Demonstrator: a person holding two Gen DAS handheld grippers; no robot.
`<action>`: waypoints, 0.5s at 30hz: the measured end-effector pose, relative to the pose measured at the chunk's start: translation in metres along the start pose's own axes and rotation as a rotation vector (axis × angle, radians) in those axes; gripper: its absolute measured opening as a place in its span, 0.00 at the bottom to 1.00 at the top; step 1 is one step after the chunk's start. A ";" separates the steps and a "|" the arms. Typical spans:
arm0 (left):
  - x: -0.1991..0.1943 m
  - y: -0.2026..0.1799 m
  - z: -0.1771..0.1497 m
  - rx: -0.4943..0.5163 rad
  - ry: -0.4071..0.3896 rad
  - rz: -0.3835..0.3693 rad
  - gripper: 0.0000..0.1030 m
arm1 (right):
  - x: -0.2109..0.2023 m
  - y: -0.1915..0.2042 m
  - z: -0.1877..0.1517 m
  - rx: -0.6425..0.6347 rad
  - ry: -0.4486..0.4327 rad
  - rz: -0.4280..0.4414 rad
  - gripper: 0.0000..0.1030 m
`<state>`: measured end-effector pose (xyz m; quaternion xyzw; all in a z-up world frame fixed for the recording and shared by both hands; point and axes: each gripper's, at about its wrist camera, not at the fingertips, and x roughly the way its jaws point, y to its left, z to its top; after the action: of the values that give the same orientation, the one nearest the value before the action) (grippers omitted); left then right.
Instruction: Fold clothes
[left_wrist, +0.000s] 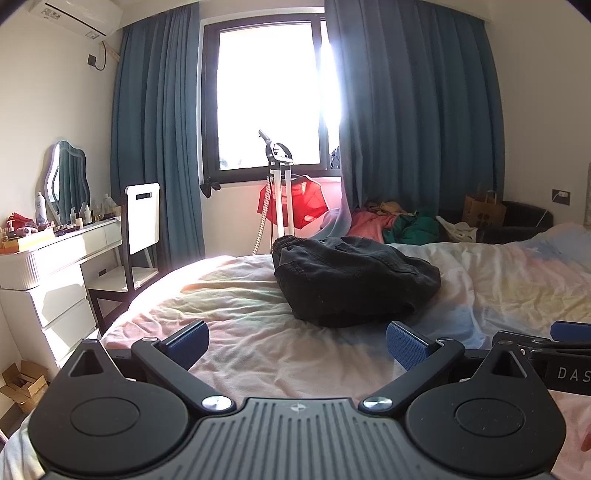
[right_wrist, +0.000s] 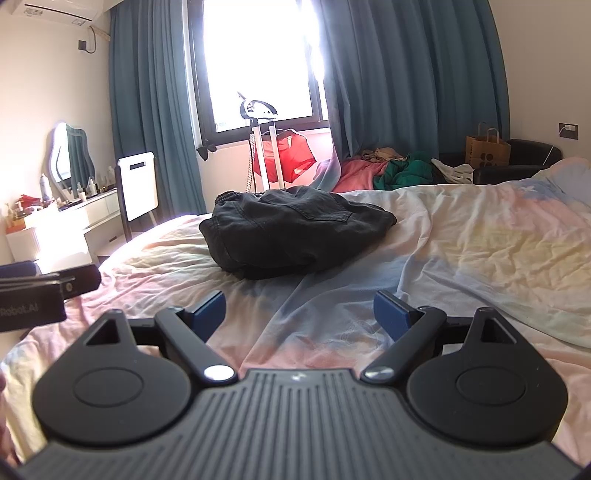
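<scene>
Left gripper (left_wrist: 297, 345): jaws wide apart, nothing between the blue pads (left_wrist: 406, 345), held low over the bed (left_wrist: 240, 295). Right gripper (right_wrist: 299, 314): likewise spread, empty, also low over the sheet. Each shows at the edge of the other's view, so they sit side by side, close but apart.

Ahead of both, well clear of the fingers: dark trousers (left_wrist: 351, 280), bunched in a rumpled heap on the pastel sheet, waistband toward the window (left_wrist: 269, 107). Neither gripper touches them.

Beyond the bed: garment steamer (left_wrist: 279, 192) with a red garment (left_wrist: 303, 203) hanging on it, blue curtains (left_wrist: 159, 140) either side. Loose pile of clothes (left_wrist: 399, 221) at far right, paper bag (left_wrist: 484, 210) beside it. Dresser (left_wrist: 55, 266) with mirror (left_wrist: 66, 181) on left wall, chair (left_wrist: 140, 218) next to it.
</scene>
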<state>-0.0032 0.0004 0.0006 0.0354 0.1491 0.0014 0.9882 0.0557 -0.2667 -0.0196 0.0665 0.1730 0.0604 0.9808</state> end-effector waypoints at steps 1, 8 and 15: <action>-0.001 0.001 0.000 -0.006 -0.007 -0.002 1.00 | 0.000 0.000 0.000 -0.001 -0.002 0.000 0.86; -0.002 0.002 -0.003 -0.025 -0.040 -0.010 1.00 | -0.003 -0.001 0.000 0.004 -0.007 0.005 0.86; 0.002 0.010 -0.005 -0.081 -0.018 -0.019 1.00 | -0.006 -0.001 0.002 0.013 -0.012 0.014 0.86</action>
<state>-0.0028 0.0109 -0.0039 -0.0058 0.1406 -0.0025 0.9900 0.0510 -0.2687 -0.0163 0.0746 0.1672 0.0660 0.9809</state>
